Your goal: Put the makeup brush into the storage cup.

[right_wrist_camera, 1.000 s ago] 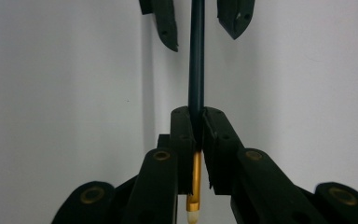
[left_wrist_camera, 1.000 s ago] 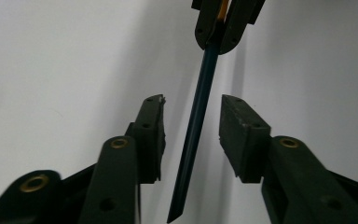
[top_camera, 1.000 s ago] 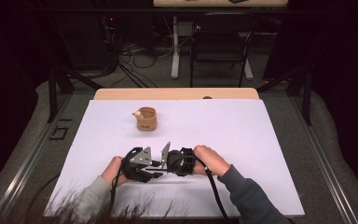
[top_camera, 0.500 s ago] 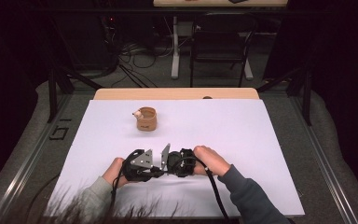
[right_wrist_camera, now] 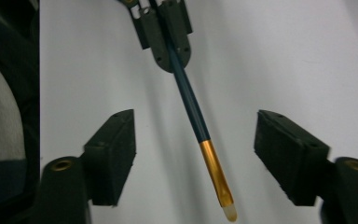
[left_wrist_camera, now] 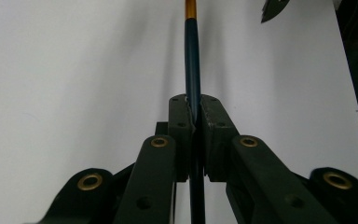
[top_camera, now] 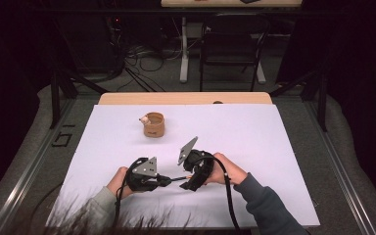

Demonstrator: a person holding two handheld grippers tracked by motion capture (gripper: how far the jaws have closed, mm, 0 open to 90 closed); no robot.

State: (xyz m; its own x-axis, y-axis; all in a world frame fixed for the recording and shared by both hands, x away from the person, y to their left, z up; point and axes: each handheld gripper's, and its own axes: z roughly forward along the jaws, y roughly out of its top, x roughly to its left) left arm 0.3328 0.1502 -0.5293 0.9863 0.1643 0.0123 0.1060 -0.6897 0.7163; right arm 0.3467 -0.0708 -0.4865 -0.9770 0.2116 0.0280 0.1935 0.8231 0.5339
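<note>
A paintbrush changes grip above the white surface (top_camera: 274,147)

Near the person, the left gripper (left_wrist_camera: 194,116) pinches the blue-handled brush (right_wrist_camera: 191,105) in its jaws; the right gripper (right_wrist_camera: 193,156), jaws just spread, flanks its gold ferrule without touching; farther off, left of centre, stands a small wooden cup (top_camera: 153,125).

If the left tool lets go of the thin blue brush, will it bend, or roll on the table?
The brush looks stiff: it runs straight out from the shut left tool without sagging. Its round, thin handle would probably roll on the smooth white table. It seems light; the pale tip may be soft.
</note>
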